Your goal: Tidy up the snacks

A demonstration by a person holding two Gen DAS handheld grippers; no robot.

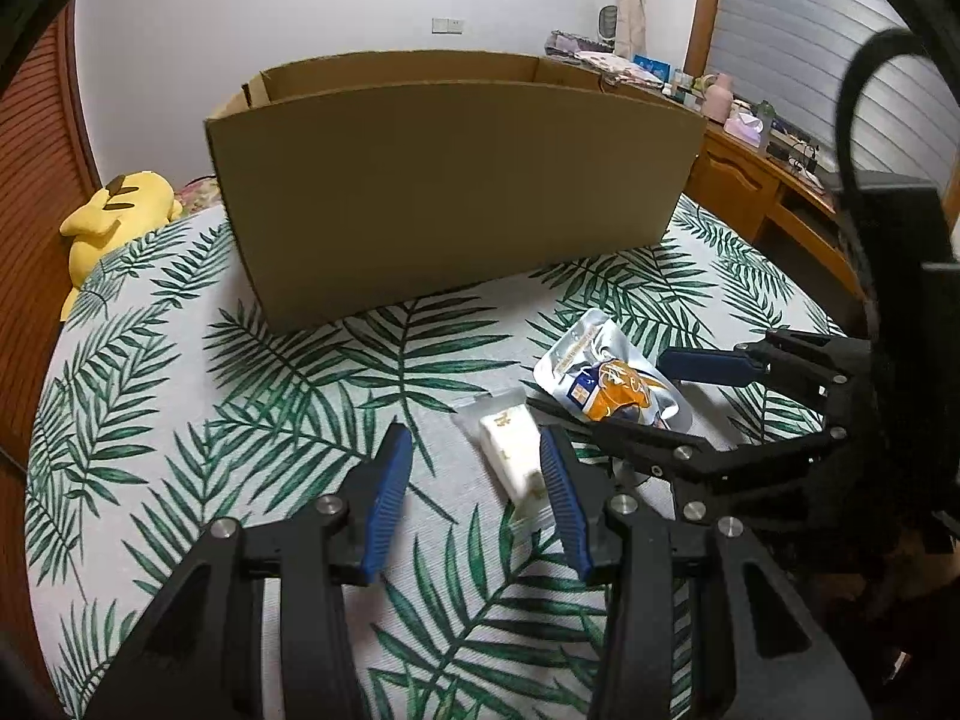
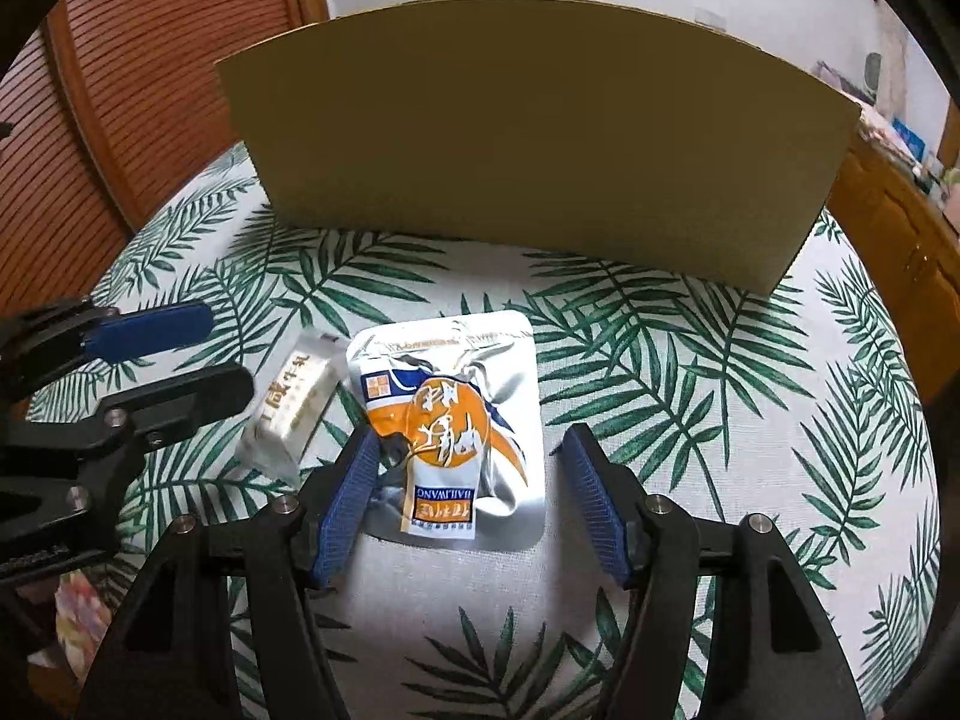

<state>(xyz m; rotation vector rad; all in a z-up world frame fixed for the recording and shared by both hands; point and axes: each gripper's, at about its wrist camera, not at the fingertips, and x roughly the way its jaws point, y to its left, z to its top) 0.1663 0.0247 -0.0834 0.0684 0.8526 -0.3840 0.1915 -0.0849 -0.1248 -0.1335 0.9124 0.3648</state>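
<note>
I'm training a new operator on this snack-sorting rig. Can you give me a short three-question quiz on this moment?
1. True or false: the right gripper is shut on the silver pouch.
2. Which snack lies nearest the left gripper? A) white wrapped bar B) silver pouch
3. Fill in: both snacks lie in front of the ___.

Key: 1 false, its jaws are open around the pouch; 2 A; 3 cardboard box.
</note>
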